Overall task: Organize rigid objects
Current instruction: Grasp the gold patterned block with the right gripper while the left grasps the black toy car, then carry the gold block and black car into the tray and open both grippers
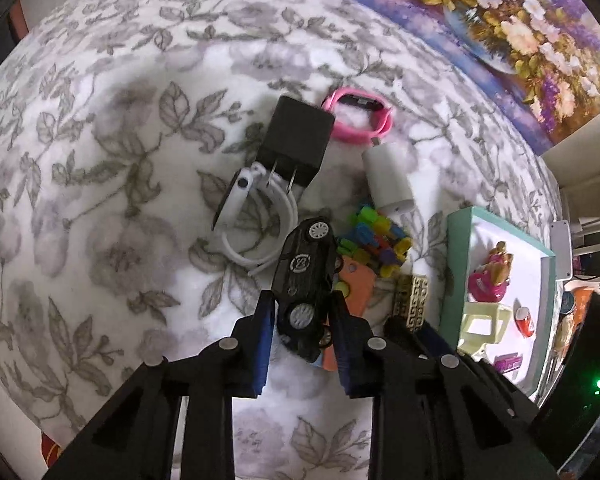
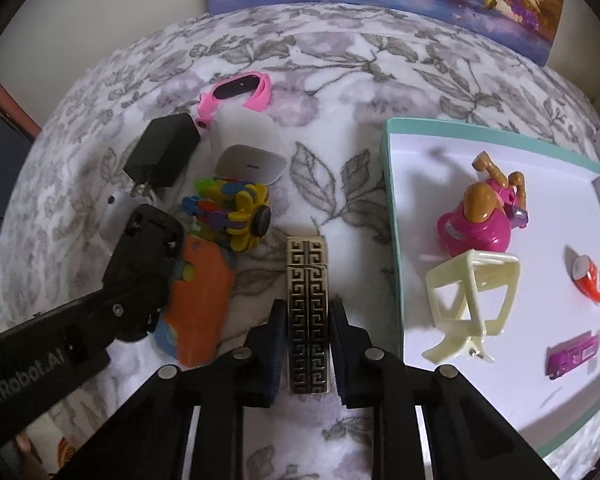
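Note:
My left gripper (image 1: pixel 302 304) is shut on a black toy car (image 1: pixel 306 276), held above the flowered cloth; the car's underside shows in the right wrist view (image 2: pixel 144 256). My right gripper (image 2: pixel 306 312) is shut on a black-and-gold patterned lighter (image 2: pixel 309 312), which lies on the cloth; it also shows in the left wrist view (image 1: pixel 412 300). A teal-rimmed white tray (image 2: pixel 392 208) to the right holds a pink doll figure (image 2: pixel 480 216), a cream hair clip (image 2: pixel 468 304), a red-and-white cap and a purple stick.
On the cloth lie a black charger (image 1: pixel 296 140), a white charger (image 1: pixel 388 178), a pink watch (image 1: pixel 360 114), a white cable and earpiece (image 1: pixel 256 216), a multicoloured block toy (image 2: pixel 232 212) and an orange toy (image 2: pixel 200 300). A flower painting (image 1: pixel 500 32) leans behind.

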{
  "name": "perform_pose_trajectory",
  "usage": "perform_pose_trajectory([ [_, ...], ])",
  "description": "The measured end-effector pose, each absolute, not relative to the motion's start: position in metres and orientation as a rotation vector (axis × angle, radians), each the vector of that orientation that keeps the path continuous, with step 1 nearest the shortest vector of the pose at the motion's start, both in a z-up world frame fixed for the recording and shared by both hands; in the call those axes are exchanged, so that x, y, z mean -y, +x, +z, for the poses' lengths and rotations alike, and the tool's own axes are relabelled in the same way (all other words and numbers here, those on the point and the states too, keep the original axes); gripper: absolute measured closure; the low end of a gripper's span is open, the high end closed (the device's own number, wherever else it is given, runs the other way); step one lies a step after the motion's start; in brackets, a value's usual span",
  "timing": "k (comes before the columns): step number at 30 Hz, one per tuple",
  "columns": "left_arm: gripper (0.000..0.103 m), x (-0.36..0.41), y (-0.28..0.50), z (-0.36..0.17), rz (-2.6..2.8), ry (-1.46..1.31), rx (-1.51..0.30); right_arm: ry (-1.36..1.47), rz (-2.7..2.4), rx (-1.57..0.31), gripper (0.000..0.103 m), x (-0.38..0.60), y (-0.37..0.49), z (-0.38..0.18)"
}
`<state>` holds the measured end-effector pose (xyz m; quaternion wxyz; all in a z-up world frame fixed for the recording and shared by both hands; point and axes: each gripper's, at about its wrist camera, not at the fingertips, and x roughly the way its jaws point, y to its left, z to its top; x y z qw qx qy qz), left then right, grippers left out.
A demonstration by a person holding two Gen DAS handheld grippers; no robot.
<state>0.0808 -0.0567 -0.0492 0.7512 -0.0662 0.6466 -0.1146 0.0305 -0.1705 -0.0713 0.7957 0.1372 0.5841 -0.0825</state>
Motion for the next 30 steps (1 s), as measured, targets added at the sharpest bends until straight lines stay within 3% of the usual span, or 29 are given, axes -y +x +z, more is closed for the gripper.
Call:
perform_pose_trajectory([
  [13, 0.076, 0.101, 0.059, 0.02, -0.382, -0.101, -1.219, 0.405, -0.201, -1.076, 0.081, 0.221, 0.002, -0.006],
  [30, 0.075, 0.239, -0.007, -0.02, -0.617, 0.169, -1.343, 0.462, -0.529, -1.21, 0.081, 0.35, -0.063, -0.036],
])
